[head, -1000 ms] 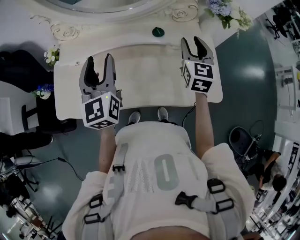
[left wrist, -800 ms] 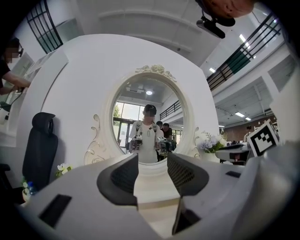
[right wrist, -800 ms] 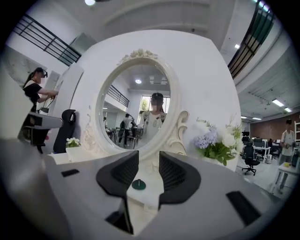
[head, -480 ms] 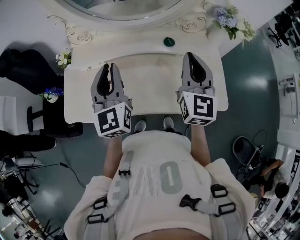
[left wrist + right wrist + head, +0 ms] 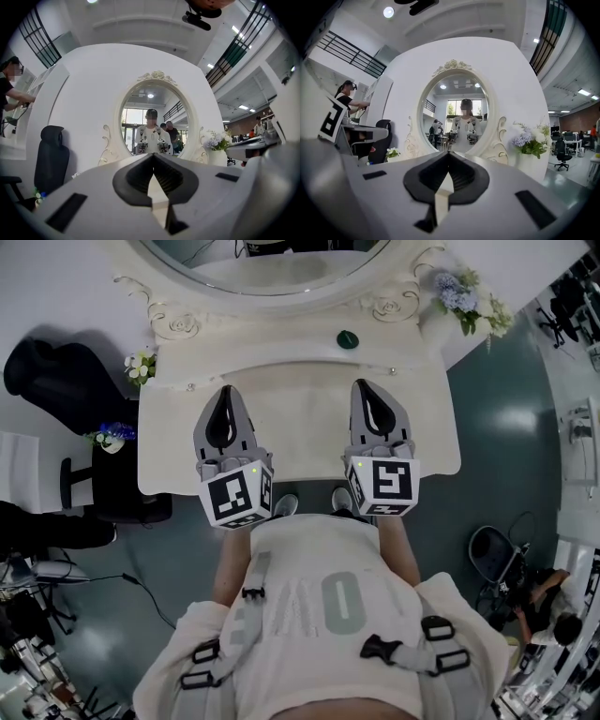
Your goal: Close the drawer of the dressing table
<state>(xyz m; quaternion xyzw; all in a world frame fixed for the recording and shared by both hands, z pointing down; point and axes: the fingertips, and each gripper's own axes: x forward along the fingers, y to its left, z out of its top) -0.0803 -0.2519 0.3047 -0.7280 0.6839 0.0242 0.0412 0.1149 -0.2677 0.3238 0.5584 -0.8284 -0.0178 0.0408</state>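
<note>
The white dressing table (image 5: 300, 418) fills the upper middle of the head view, with its oval mirror (image 5: 272, 263) behind. No drawer front shows from above; it is hidden under the table top's front edge. My left gripper (image 5: 225, 392) hovers over the table's left half and my right gripper (image 5: 367, 385) over its right half, both pointing at the mirror. Both pairs of jaws have just been closing and now meet tip to tip with nothing between them, as the left gripper (image 5: 152, 155) and right gripper (image 5: 449, 153) show in their own views.
A small green object (image 5: 348, 337) lies at the table's back edge. A vase of pale flowers (image 5: 466, 298) stands at the back right and a small bouquet (image 5: 141, 365) at the back left. A black chair (image 5: 56, 371) and a dark side stand (image 5: 122, 484) sit left of the table.
Both grippers' jaws went from open to shut. The right gripper drew back from the table's far edge toward the person; the left shifted only slightly.
</note>
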